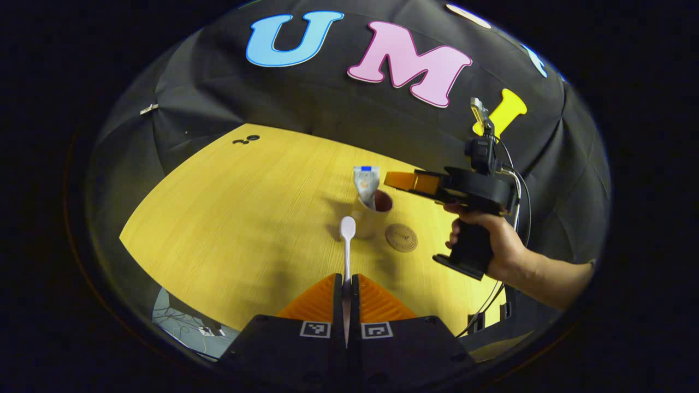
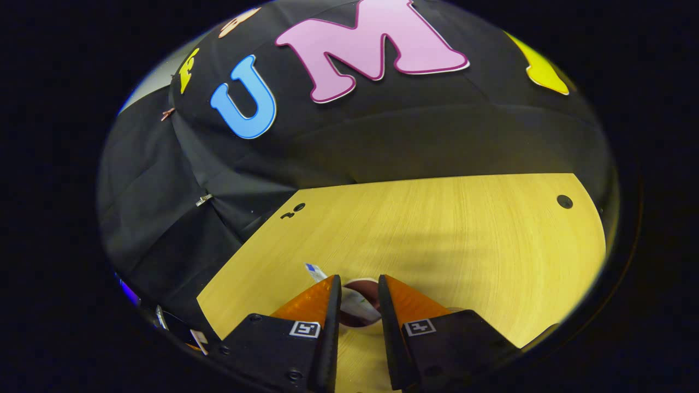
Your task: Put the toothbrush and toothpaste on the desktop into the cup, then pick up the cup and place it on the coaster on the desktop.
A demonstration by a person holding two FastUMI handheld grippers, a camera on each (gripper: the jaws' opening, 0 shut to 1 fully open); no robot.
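Left tool (image 1: 347, 281) pinches the toothbrush (image 1: 347, 240), aiming for the cup (image 1: 374, 215) (toothpaste (image 1: 365, 185) already inside); right tool (image 2: 357, 297) sits part open.

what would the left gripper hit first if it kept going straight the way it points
Probably the beige cup holding the white toothpaste tube: the white toothbrush clamped in the left gripper points at it, though depth is unclear.

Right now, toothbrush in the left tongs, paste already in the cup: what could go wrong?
1. The toothbrush is pinched low on its handle by the left tongs; it may pivot on the way in.
2. The cup looks light; a rim bump may tip it.
3. The right tongs hang over the cup with the toothpaste, crowding the entry.
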